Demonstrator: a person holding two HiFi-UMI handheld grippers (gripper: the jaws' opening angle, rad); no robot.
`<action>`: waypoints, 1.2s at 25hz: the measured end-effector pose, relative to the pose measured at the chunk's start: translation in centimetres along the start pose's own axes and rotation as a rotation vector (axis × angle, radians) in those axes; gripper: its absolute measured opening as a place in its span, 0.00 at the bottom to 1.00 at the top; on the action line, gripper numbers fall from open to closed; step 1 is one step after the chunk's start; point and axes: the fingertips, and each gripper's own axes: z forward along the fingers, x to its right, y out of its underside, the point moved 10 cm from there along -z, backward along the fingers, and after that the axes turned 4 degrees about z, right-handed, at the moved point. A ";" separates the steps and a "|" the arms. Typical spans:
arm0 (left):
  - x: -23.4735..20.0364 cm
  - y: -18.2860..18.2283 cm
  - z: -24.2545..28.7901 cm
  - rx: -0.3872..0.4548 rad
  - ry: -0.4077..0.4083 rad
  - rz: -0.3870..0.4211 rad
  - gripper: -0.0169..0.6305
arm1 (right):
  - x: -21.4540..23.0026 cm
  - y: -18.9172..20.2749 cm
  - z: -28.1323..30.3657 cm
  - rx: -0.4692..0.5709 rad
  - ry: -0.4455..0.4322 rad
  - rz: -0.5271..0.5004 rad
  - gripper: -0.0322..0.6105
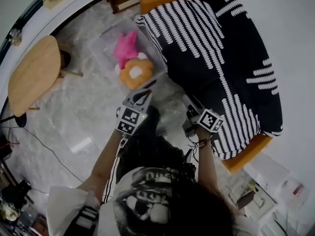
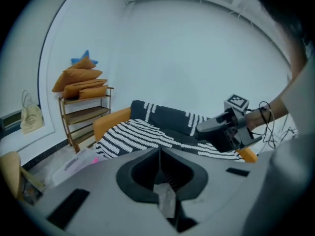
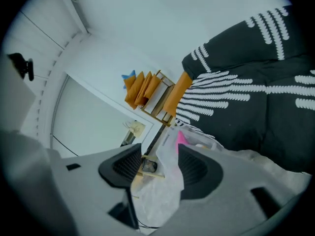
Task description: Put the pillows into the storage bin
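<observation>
A clear storage bin [image 1: 106, 43] stands on the floor beside the sofa. In it lie a pink pillow [image 1: 127, 45] and an orange, flower-shaped pillow [image 1: 136, 72]. My left gripper [image 1: 143, 93] hovers just in front of the bin, its jaws shut with nothing between them [image 2: 160, 163]. My right gripper [image 1: 191, 104] hangs near the sofa's front edge. Its jaws stand open and empty [image 3: 155, 163], and the bin [image 3: 197, 136] with the pink pillow [image 3: 181, 137] shows past them. More orange pillows [image 2: 81, 80] and a blue star pillow [image 2: 83, 59] are stacked on a shelf.
A sofa [image 1: 221, 58] with a black and white striped cover and orange ends fills the right side. A round wooden table [image 1: 34, 73] stands at the left. The wooden shelf [image 2: 86, 117] is against the wall beyond the bin. Cables run across the marble floor [image 1: 74, 117].
</observation>
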 end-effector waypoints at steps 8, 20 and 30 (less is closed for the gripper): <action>9.5 -1.8 1.2 0.023 0.124 0.109 0.05 | 2.2 3.5 -11.5 0.179 0.000 0.038 0.41; 23.0 -0.2 -8.4 0.077 0.230 0.235 0.05 | -0.7 12.9 -24.8 0.306 0.012 -0.176 0.33; 28.9 -2.8 -13.4 0.171 0.301 0.260 0.05 | -5.2 16.6 -33.1 0.482 0.075 -0.358 0.07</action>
